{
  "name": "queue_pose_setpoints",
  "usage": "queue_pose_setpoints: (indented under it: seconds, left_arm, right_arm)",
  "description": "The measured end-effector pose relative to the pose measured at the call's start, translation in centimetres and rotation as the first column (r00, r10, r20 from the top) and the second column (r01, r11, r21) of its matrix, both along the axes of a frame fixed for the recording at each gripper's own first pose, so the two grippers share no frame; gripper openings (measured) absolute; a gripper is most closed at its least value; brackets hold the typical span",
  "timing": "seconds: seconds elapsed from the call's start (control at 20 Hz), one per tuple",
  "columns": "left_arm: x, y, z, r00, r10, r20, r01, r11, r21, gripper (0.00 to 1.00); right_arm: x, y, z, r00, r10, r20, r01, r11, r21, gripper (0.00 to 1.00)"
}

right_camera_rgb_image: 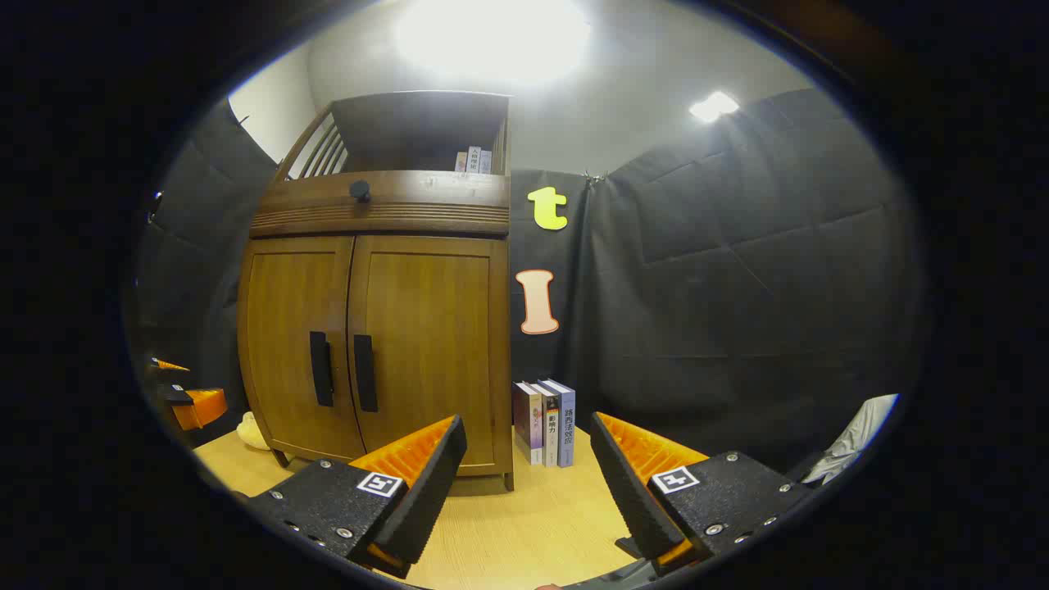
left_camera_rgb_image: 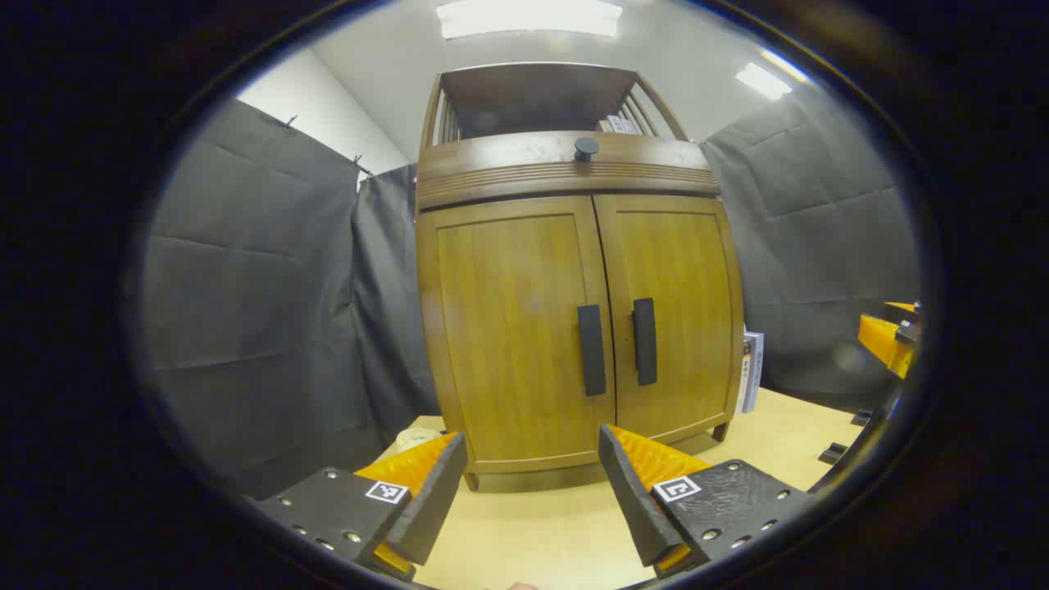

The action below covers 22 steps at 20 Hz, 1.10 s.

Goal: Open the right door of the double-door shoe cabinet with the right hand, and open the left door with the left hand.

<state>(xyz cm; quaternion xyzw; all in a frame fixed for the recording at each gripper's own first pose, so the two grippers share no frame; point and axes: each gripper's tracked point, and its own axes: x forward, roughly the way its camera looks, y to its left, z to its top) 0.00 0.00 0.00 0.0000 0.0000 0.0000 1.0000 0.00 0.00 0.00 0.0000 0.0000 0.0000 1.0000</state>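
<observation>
A: Where's the cabinet [left_camera_rgb_image: 574, 328] from each claw?
B: Straight ahead of the left gripper [left_camera_rgb_image: 533, 500], both doors shut. From the right gripper [right_camera_rgb_image: 524, 492] it sits ahead and off to the left, books [right_camera_rgb_image: 545, 422] just beside its right flank.
A: Jaws?
B: Both wide, holding nothing.
A: Handles?
B: Two upright black bars at the cabinet's middle seam: left handle [left_camera_rgb_image: 592, 350], right handle [right_camera_rgb_image: 365, 373]. The left gripper looks nearer, though fisheye makes that hard to judge

No text reads clearly. The books [right_camera_rgb_image: 545, 422] standing on the desk [right_camera_rgb_image: 524, 524] just beside the cabinet's [right_camera_rgb_image: 426, 344] right side carry spine lettering too small to make out.
</observation>
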Motion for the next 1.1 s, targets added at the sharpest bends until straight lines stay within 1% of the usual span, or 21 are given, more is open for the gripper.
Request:
queue_pose_setpoints:
  seconds: [0.2, 0.25, 0.3, 0.35, 0.5, 0.55, 0.6, 1.1]
  left_arm:
    - [-0.3, 0.2, 0.4, 1.000, -0.005, 0.015, 0.005, 1.000, 0.011, 0.98]
    - [-0.3, 0.2, 0.5, 1.000, -0.005, 0.016, 0.004, 1.000, 0.011, 0.92]
    - [-0.4, 0.3, 0.5, 1.000, -0.004, 0.018, 0.003, 1.000, 0.011, 0.98]
    - [-0.4, 0.3, 0.5, 1.000, -0.002, 0.020, 0.002, 1.000, 0.009, 0.92]
    - [-0.4, 0.3, 0.5, 1.000, 0.001, 0.021, -0.001, 1.000, 0.005, 0.92]
    - [-0.4, 0.3, 0.6, 1.000, 0.001, 0.023, -0.001, 1.000, 0.007, 0.98]
    - [-0.4, 0.3, 0.6, 1.000, -0.001, 0.025, 0.001, 1.000, 0.009, 0.92]
    - [-0.2, 0.3, 0.7, 0.999, -0.002, 0.039, 0.001, 1.000, 0.019, 0.92]
  right_arm:
    - [-0.5, 0.7, -0.1, 1.000, 0.005, -0.009, -0.005, 1.000, 0.005, 0.94]
    - [-0.6, 0.8, -0.1, 1.000, 0.006, -0.010, -0.006, 1.000, 0.005, 0.94]
    - [-0.6, 0.8, -0.1, 1.000, 0.007, -0.010, -0.007, 1.000, 0.004, 0.94]
    - [-0.7, 0.9, -0.1, 1.000, 0.008, -0.011, -0.008, 1.000, 0.001, 0.94]
    - [-0.6, 0.9, -0.2, 1.000, 0.011, -0.015, -0.011, 1.000, 0.003, 0.94]
    - [-0.6, 0.9, -0.2, 1.000, 0.011, -0.017, -0.011, 1.000, 0.006, 0.94]
    - [-0.6, 0.8, -0.2, 1.000, 0.010, -0.020, -0.010, 1.000, 0.008, 0.94]
    - [0.7, 1.3, -0.1, 0.999, 0.022, -0.031, -0.021, 1.000, 0.023, 0.94]
